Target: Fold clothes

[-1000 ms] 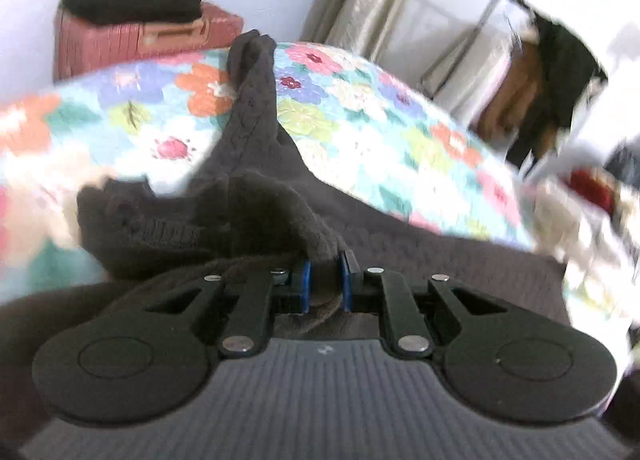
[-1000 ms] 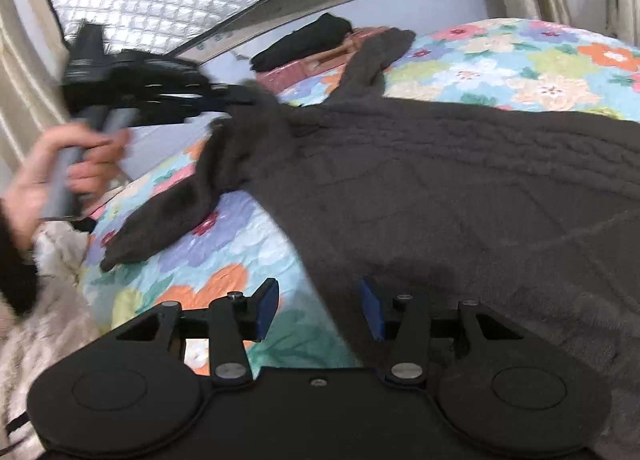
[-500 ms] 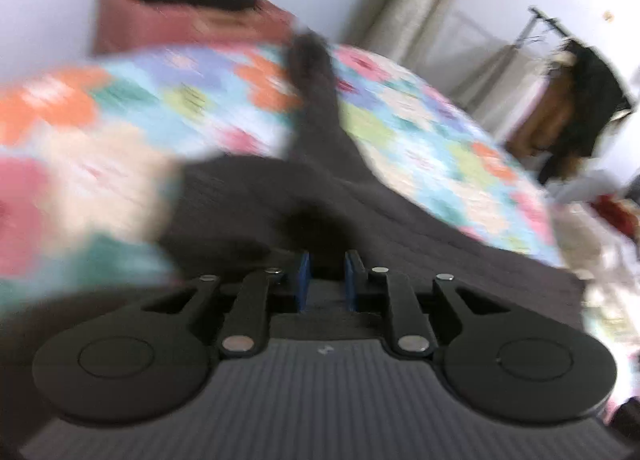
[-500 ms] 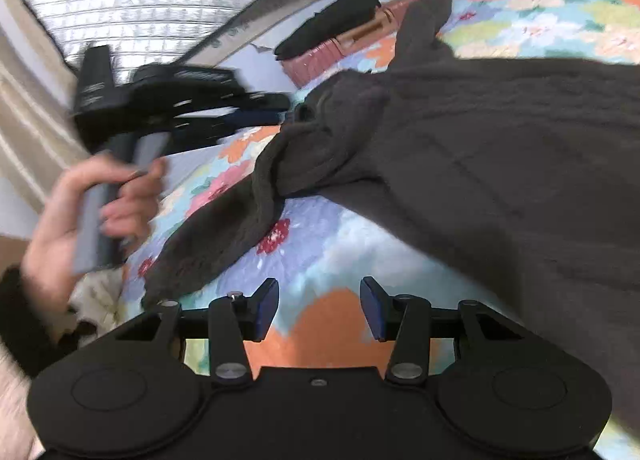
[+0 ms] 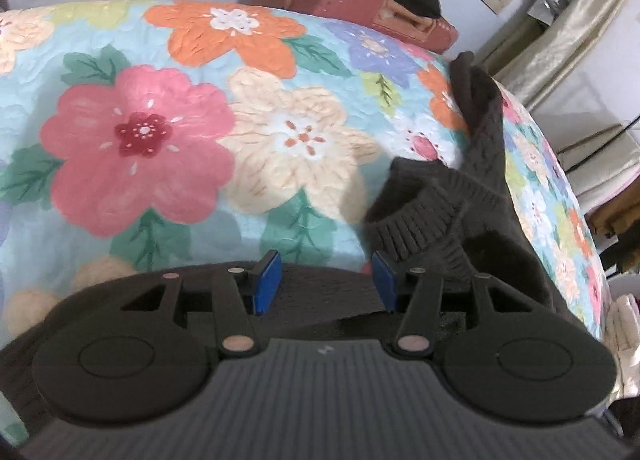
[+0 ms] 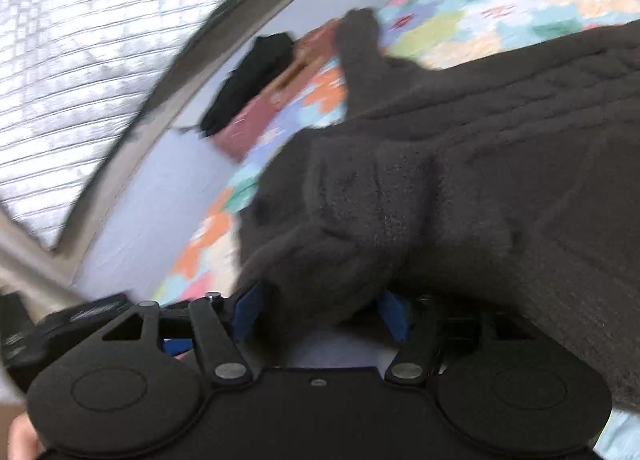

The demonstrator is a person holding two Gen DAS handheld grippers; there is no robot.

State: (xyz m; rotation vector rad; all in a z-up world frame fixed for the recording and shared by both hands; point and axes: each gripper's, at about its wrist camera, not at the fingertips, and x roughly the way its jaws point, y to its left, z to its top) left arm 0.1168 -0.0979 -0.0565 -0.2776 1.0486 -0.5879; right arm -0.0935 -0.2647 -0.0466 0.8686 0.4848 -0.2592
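Note:
A dark brown knitted sweater [image 5: 480, 188] lies spread on the flowered bedspread [image 5: 160, 132], one sleeve [image 5: 476, 100] stretched toward the far edge. Its ribbed edge [image 5: 416, 216] is bunched just ahead of my left gripper [image 5: 327, 282]. That gripper's jaws are opening, and its blue pads [image 5: 268, 280] stand apart above flat sweater cloth without pressing on it. In the right wrist view, the sweater [image 6: 500, 132] fills the right side. A bunched fold [image 6: 332, 284] sits between the spread blue pads of my right gripper [image 6: 320, 314], whose jaws are opening too.
A reddish suitcase [image 5: 360, 4] with black clothing [image 6: 256, 72] on top stands behind the bed. Curtains [image 5: 560, 20] hang at the back right, and a silver quilted window cover [image 6: 80, 60] is behind. Part of the other gripper [image 6: 72, 320] shows at the right wrist view's lower left.
My left gripper has let go of the sweater fold, opened and swung over the bedspread. My right gripper has moved up to the bunched sweater, which now lies between its wider jaws.

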